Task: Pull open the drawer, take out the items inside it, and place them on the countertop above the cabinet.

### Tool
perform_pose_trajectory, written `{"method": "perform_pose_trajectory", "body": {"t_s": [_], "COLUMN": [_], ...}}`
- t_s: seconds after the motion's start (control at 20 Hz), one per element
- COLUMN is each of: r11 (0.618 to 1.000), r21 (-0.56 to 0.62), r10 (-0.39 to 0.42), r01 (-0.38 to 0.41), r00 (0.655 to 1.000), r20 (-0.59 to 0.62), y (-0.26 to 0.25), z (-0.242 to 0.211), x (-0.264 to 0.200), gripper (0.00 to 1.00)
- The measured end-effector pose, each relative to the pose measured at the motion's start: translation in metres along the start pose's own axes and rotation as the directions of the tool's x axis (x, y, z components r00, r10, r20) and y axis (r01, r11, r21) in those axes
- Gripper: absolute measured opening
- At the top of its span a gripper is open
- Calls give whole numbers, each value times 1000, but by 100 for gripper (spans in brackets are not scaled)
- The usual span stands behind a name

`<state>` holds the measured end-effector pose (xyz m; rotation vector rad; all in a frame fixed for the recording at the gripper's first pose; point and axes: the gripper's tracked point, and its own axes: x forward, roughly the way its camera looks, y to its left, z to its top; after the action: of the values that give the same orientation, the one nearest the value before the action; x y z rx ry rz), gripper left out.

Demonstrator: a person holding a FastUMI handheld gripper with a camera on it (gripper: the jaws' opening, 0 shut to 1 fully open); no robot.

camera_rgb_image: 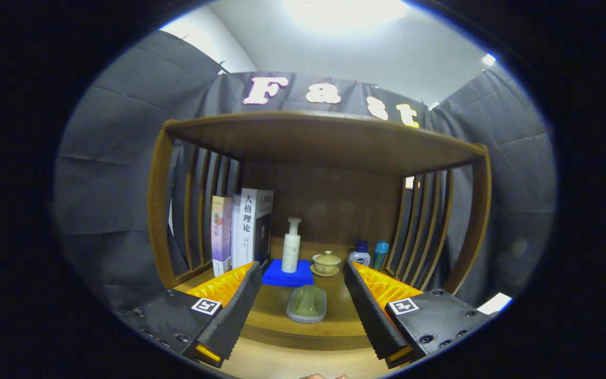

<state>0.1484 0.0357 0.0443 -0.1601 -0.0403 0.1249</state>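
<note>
My gripper point(303, 276) is open, its two fingers spread wide over the wooden countertop point(282, 316) of the cabinet. Nothing is held between them. Between the fingers and a little ahead lies a pale green soap-like block in a clear dish point(307, 303). Beyond it stand a white pump bottle point(291, 247) on a blue cloth point(282, 278), and a small lidded tea cup on a saucer point(326, 262). No drawer is in view.
A wooden shelf unit with slatted sides and a top board point(324, 138) encloses the countertop. Books point(242, 229) stand at its left. Two small bottles, one white with a blue cap point(359, 255) and one teal point(380, 255), stand at the right.
</note>
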Motion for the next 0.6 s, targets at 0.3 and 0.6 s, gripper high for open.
{"method": "perform_pose_trajectory", "body": {"t_s": [0.3, 0.6], "r11": [998, 992], "r21": [53, 116], "r10": [29, -60], "r01": [-31, 57], "r00": [999, 998], "r20": [33, 18], "y": [19, 8], "z": [-22, -60], "x": [-68, -115], "gripper": [99, 98]}}
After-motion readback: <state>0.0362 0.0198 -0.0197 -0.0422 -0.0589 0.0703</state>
